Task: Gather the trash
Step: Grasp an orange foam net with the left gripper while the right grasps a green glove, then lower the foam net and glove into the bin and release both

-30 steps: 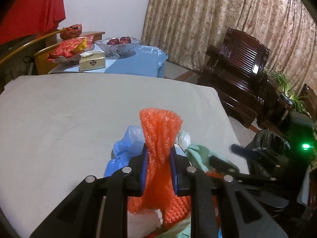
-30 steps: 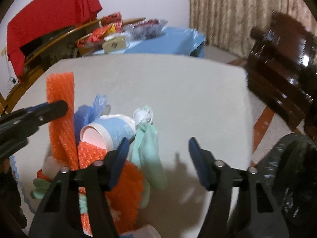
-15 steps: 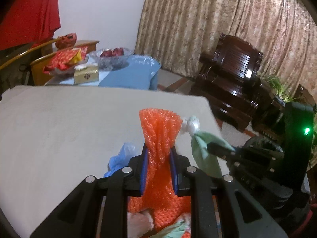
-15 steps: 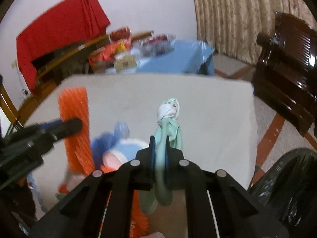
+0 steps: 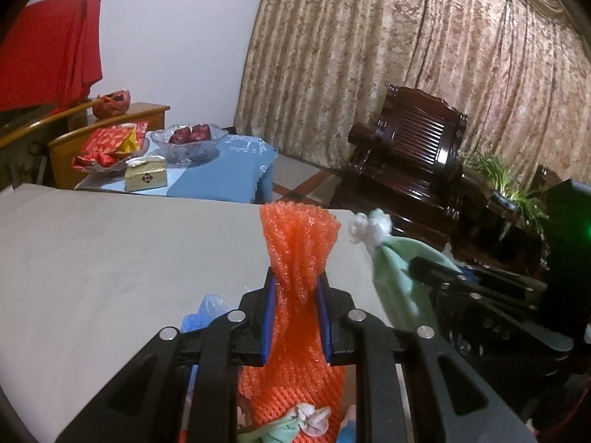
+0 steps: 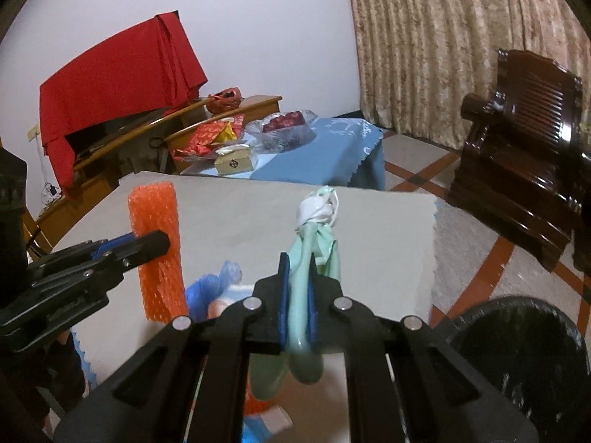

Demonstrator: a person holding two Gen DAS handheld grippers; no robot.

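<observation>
Trash is mid-lift off the counter [image 6: 388, 221] — left gripper [image 5: 297, 317] pinches orange foam netting [image 5: 299, 243], right gripper [image 6: 297, 306] is clamped on a mint-green bag [image 6: 317, 247]. Next: carry both to the black-lined bin [image 6: 517, 343] at lower right, then release. Versus 1 second earlier, the right jaws closed from spread onto the bag and both loads sit higher.

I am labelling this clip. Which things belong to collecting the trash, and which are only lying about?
Job:
- orange foam net, in left tool
- green bag, in right tool
- black bin

Lying about:
- fruit bowl
- gold box
- wooden chair
</observation>
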